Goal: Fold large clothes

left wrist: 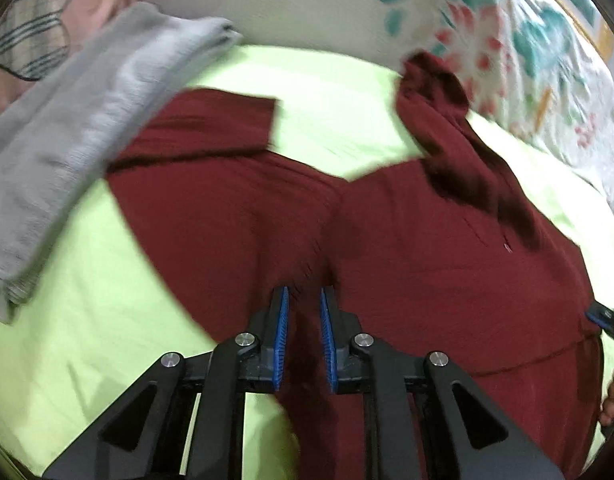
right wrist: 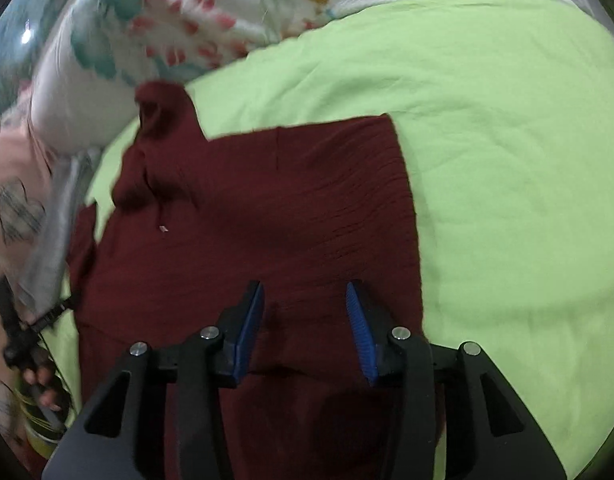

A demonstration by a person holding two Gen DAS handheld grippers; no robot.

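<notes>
A dark red garment [left wrist: 407, 240] lies spread on a lime green sheet [left wrist: 107, 280]; it also shows in the right wrist view [right wrist: 267, 208]. My left gripper [left wrist: 304, 296] has its blue pads close together on a raised ridge of the red cloth. My right gripper [right wrist: 305, 292] is open above the garment's near part, jaws wide apart, nothing between them. The right gripper's tip [left wrist: 603, 316] shows at the garment's right edge in the left wrist view.
A folded grey garment [left wrist: 79, 132] lies on the sheet's left. A floral white quilt [left wrist: 527, 40] is bunched behind; it also shows in the right wrist view [right wrist: 179, 20]. Bare green sheet [right wrist: 507, 160] extends to the right of the red garment.
</notes>
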